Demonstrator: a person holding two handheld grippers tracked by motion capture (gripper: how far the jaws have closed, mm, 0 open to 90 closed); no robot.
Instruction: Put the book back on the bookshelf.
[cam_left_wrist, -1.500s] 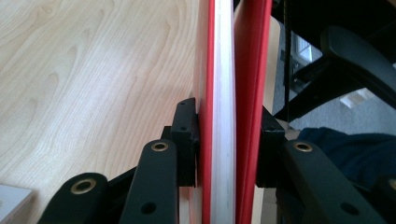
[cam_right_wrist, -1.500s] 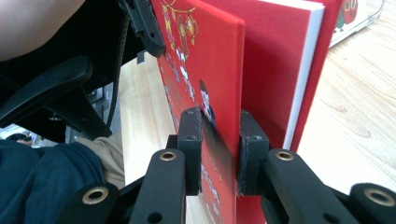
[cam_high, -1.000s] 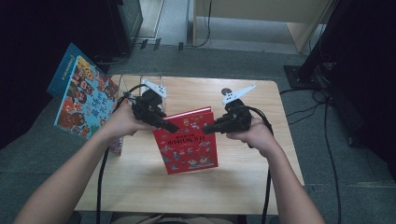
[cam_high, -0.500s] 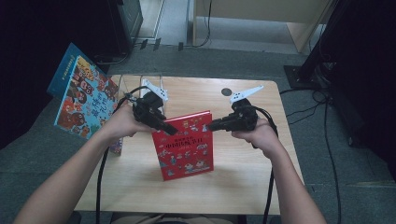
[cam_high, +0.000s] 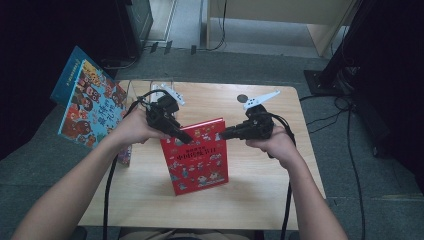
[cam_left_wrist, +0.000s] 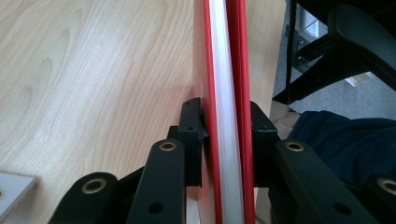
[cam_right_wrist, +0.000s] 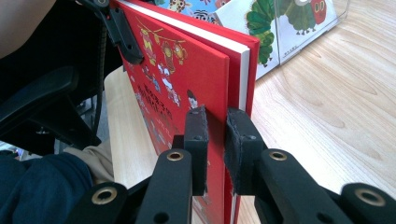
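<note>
- The left gripper (cam_high: 184, 136) is clamped on the top left corner of the red book (cam_high: 196, 156); in the left gripper view its pads (cam_left_wrist: 194, 135) press both covers of the book, white pages between.
- The right gripper (cam_high: 225, 133) pinches the book's top right corner; its jaws have just closed further on the cover.
- The red book stands tilted above the wooden counter (cam_high: 260, 195), held between the two hands near the middle.
- A second picture book (cam_high: 87, 105) leans off the counter's left edge.
- A clear holder (cam_right_wrist: 322, 23) with another picture book stands behind on the counter.
</note>
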